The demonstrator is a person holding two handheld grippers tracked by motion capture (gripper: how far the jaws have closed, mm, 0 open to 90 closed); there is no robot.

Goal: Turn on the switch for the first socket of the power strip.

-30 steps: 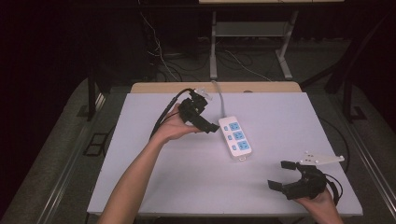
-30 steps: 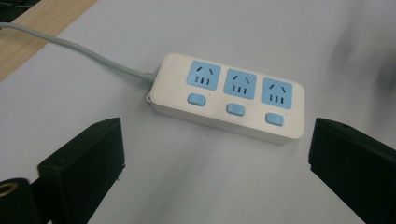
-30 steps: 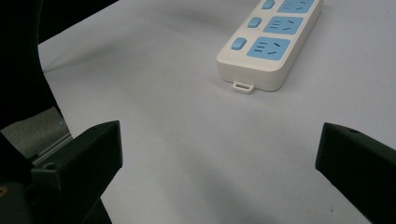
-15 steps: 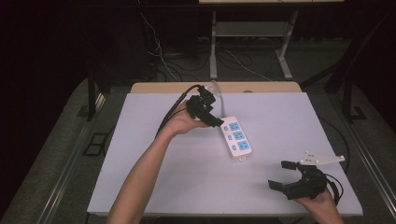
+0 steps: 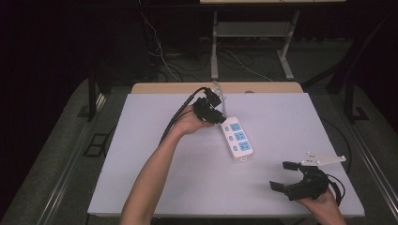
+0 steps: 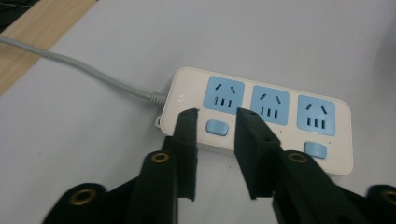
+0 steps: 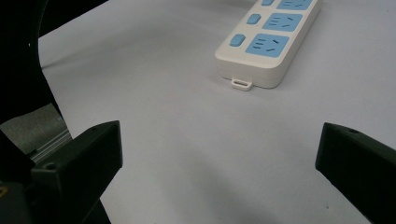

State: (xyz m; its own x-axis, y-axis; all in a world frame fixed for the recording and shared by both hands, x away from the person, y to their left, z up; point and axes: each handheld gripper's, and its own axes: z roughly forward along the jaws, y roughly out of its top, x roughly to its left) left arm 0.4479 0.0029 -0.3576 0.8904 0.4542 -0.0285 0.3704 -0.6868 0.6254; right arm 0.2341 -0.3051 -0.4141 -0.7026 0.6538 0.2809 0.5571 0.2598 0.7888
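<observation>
1. Your left gripper hangs over the cable end of the white plastic power strip with three blue sockets, which lies slanted near the middle of the pale grey surface, its grey cable running off toward the far wooden edge.

2. Seen along your left gripper, the two black jaws have just been closing and now stand a narrow gap apart, not pressed together. Their tips frame the first small blue switch, just below the first socket. Whether the tips touch the strip's casing cannot be told; nothing is pinched between them.

3. Your right gripper rests near the front right corner of the surface, well apart from the strip, with its grey three-cornered plate on top.

4. Along your right gripper, the jaws are spread wide, with bare surface between them. The strip's near end, with its small hanging tab, lies farther off, beyond them.

5. Your left forearm crosses the surface from its front edge up to the strip.
</observation>
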